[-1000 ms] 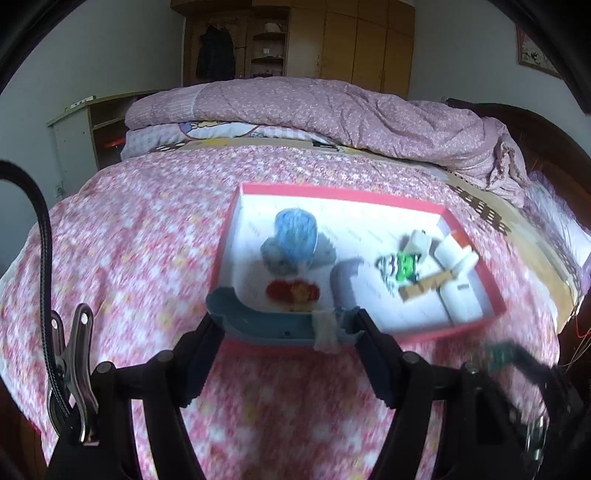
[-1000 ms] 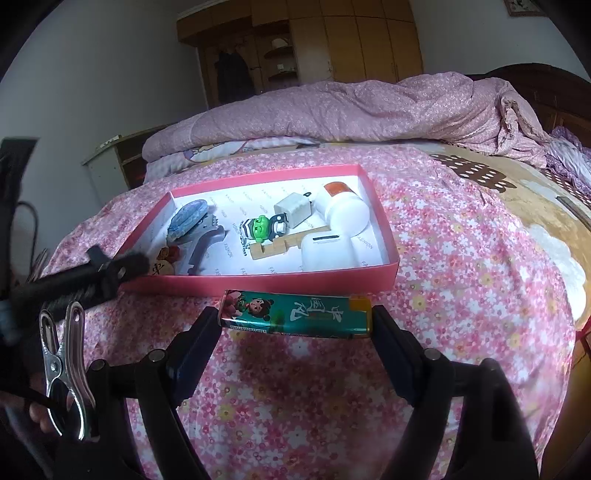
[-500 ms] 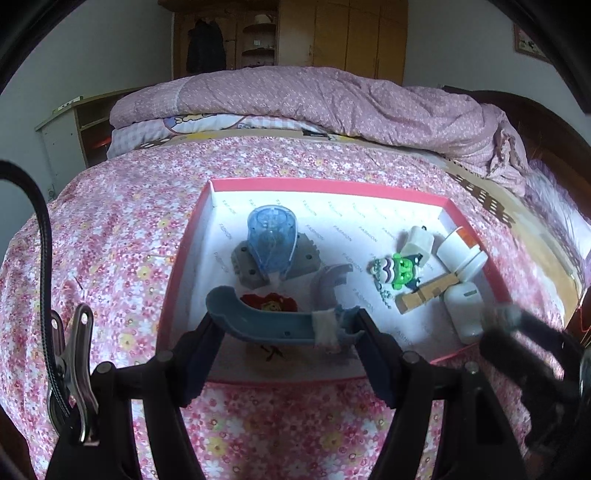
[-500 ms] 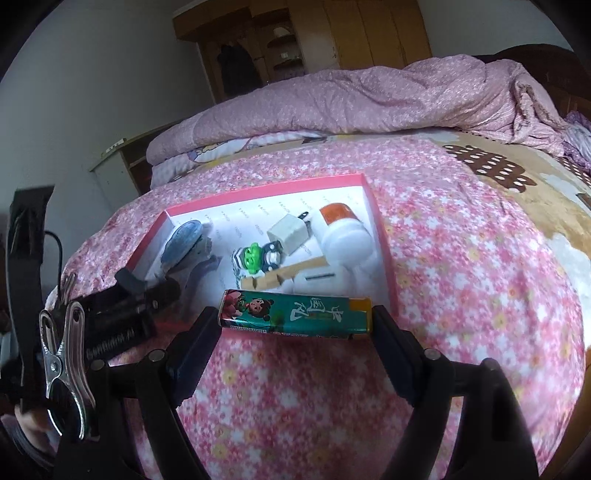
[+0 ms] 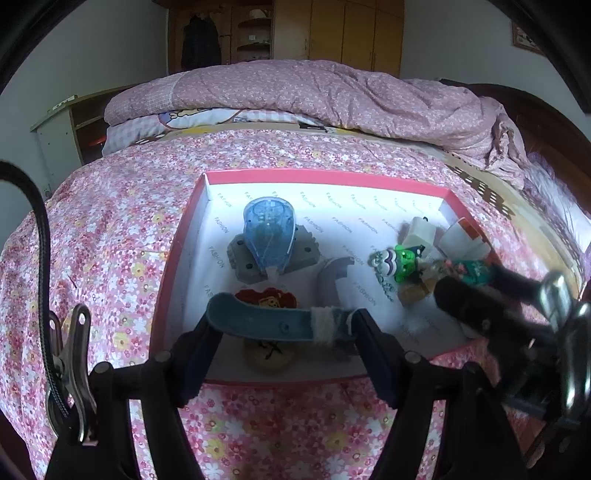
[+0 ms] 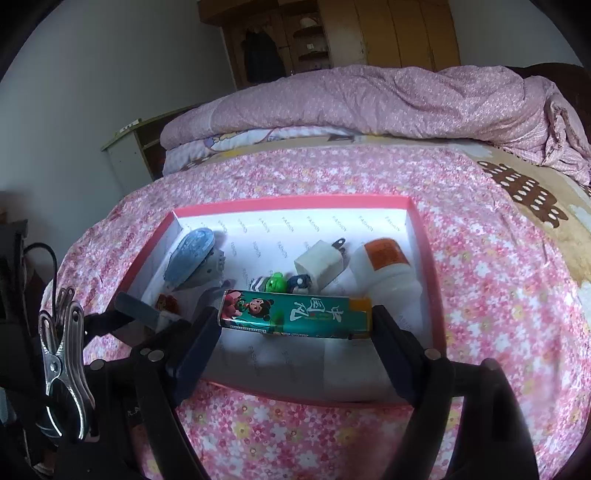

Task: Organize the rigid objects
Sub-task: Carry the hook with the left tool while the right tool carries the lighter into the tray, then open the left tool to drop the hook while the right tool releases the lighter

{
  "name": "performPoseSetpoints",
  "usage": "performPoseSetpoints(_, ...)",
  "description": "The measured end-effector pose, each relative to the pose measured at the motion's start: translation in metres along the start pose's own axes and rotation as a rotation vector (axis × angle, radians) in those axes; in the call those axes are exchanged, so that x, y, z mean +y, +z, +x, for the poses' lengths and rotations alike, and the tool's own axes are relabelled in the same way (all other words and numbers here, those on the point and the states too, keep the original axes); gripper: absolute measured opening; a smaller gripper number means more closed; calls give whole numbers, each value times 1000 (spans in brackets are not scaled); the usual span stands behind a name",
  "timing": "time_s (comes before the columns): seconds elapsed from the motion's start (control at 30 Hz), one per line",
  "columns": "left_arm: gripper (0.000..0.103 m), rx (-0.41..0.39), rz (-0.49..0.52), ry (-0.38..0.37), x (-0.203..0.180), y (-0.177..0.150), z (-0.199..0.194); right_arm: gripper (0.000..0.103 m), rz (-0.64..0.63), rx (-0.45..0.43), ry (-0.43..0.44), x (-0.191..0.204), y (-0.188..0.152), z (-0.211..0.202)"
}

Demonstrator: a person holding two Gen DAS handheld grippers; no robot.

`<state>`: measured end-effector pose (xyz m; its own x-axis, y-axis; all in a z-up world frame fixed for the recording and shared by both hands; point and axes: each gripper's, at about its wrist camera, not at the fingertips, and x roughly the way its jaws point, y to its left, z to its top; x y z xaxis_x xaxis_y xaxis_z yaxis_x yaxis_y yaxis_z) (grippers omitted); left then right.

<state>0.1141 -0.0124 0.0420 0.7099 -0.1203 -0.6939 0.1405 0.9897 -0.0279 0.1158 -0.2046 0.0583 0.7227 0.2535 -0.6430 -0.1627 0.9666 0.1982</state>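
Note:
A pink-rimmed box (image 5: 177, 243) with a white floor lies on the flowered bed. My left gripper (image 5: 284, 328) is shut on a flat blue piece (image 5: 266, 324) and holds it over the box's front left part. My right gripper (image 6: 295, 317) is shut on a green lighter (image 6: 295, 313), held crosswise over the box's front right part (image 6: 424, 236). The lighter (image 5: 471, 269) also shows in the left wrist view. In the box lie a blue tape dispenser (image 5: 269, 229), a green toy (image 5: 400, 258), a white charger (image 6: 319, 263) and a white bottle (image 6: 388, 269).
A grey block (image 5: 303, 254) lies under the tape dispenser, a grey curved piece (image 5: 332, 275) and a red-orange figure (image 5: 267, 299) beside it. A rolled pink quilt (image 5: 314, 96) lies across the far end of the bed. A wardrobe (image 6: 369, 33) stands behind.
Both grippers have moved forward from in front of the box to above its inside, each still holding its object. The right gripper has come into the left wrist view.

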Motion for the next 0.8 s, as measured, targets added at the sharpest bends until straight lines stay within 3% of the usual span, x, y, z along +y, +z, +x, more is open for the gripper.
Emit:
performPoseSetpoints(0.4, 76, 2, -4, -6, -1, -1, -7, 89, -2, -46, 0, 0, -1, -14)
performPoseSetpoints(0.53, 81, -3, -4, 12, 0, -1, -11, 89, 12, -53, 2, -4, -5, -24)
performPoseSetpoints(0.8, 82, -12, -25, -5, 7, -5, -30, 89, 2, -23, -3, -5, -22, -39)
